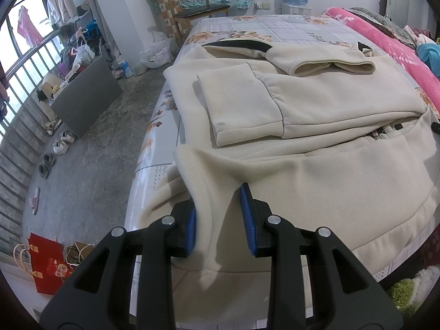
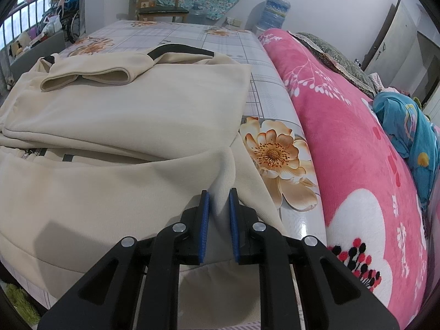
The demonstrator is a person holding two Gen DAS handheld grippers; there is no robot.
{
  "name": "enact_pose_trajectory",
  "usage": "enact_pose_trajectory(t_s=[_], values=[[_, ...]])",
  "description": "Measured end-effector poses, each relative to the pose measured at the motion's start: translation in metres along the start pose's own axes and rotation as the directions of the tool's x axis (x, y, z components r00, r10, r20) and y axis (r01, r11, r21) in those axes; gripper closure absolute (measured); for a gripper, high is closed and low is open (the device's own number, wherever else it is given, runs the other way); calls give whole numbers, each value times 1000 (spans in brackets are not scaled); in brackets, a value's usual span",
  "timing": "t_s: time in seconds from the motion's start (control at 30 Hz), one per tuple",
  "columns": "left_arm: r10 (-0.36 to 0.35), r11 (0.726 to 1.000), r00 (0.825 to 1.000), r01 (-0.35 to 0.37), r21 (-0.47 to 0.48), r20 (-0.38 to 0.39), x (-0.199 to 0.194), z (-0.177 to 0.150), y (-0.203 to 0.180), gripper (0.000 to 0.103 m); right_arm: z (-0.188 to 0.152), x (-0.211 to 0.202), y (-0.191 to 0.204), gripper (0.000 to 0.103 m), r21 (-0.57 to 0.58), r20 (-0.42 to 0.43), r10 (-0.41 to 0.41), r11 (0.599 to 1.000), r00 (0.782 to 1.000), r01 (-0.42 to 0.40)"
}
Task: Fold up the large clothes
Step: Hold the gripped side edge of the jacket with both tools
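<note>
A large cream hoodie (image 1: 302, 104) lies on the flowered bed sheet (image 1: 275, 24), sleeves folded across its body and the zipper (image 1: 375, 134) showing. My left gripper (image 1: 218, 211) is shut on the ribbed bottom hem at the hoodie's left corner, with a thick fold of cloth between the blue pads (image 1: 247, 214). In the right wrist view the same hoodie (image 2: 123, 115) fills the left half. My right gripper (image 2: 218, 214) is shut on the hem's right corner, which rises in a ridge (image 2: 224, 170) between its pads.
A rolled pink blanket (image 2: 343, 143) runs along the bed's right side, with a blue garment (image 2: 409, 129) on it. Left of the bed lie bare floor, shoes (image 1: 60, 143) and a red bag (image 1: 46, 264). A wooden chair (image 1: 198, 8) stands past the bed's far end.
</note>
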State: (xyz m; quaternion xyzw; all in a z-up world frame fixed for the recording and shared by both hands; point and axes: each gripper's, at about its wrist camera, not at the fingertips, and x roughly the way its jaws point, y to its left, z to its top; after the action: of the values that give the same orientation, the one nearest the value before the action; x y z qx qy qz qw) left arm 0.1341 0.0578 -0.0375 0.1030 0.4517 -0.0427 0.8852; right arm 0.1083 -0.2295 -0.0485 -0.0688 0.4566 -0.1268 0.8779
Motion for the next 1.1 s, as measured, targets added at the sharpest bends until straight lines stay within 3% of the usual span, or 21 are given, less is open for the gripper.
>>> enact_pose_trajectory(t_s=[0.8,1.1], values=[[5,1000,1000,-5,-2,-4,0,0,0,75,0,0,0,89,-1,-2,2,1000,1000,-2],[24,999,999,-26,-26,-47,1,4,2,75,2,3,-10,89,8,-21,41,999,999,-41]])
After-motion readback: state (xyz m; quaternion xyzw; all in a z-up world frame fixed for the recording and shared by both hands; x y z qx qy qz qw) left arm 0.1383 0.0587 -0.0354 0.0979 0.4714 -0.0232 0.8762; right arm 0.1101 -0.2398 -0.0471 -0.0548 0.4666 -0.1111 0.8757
